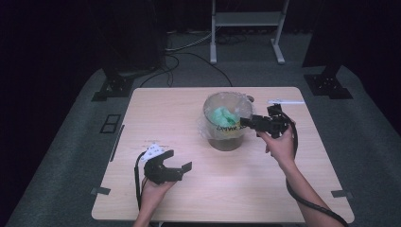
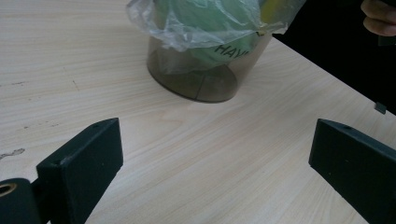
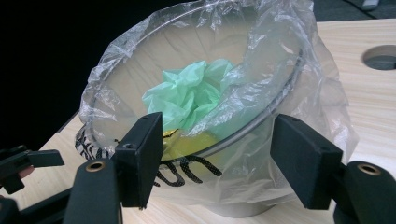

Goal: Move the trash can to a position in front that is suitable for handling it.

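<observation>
Light wooden table (image 1: 198, 187), bag-lined bin (image 1: 226, 141) standing on it

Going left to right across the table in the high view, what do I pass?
Left tool → clear bin lined with a plastic bag → right tool, at the bin's right rim.

Colours on the bench

The bench (image 1: 179, 113) is light wood with thin brown lines in it. The bin (image 1: 225, 137) is see-through smoky grey, with black letters on its side. The bag (image 3: 299, 98) in it is clear and shiny. The crumpled paper (image 3: 191, 91) inside is mint green, with something yellow (image 3: 194, 144) under it. The left claw (image 1: 177, 161) and right claw (image 1: 246, 121) are black. The floor is grey.
</observation>
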